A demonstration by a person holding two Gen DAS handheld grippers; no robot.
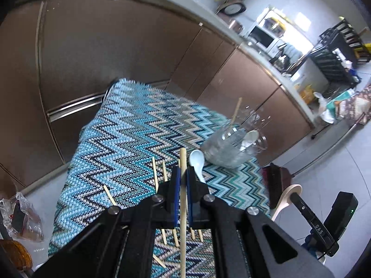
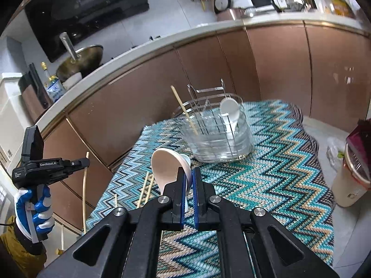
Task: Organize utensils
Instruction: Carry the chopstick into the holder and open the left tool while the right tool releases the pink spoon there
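Note:
My left gripper [image 1: 183, 173] is shut on a long wooden chopstick [image 1: 183, 208], held above the zigzag cloth [image 1: 129, 143]. It also shows in the right wrist view [image 2: 87, 162] at the left, with the chopstick [image 2: 85, 190] hanging from it. My right gripper [image 2: 189, 173] is shut on a cream spoon [image 2: 165, 166], lifted above the cloth [image 2: 266, 180]; the spoon also shows in the left wrist view [image 1: 286, 199]. A clear utensil holder [image 2: 218, 134] holds a white spoon [image 2: 230, 111] and a chopstick [image 2: 184, 108]. Loose chopsticks [image 1: 155, 173] and a pale blue spoon [image 1: 197, 162] lie on the cloth.
Brown cabinet fronts [image 2: 278, 64] stand behind the cloth-covered table. A cream cup with a red lid [image 2: 350, 185] stands right of the table. A wok [image 2: 81, 60] and a bottle [image 2: 52, 83] stand on the counter. A plastic bag [image 1: 23, 217] lies on the floor at left.

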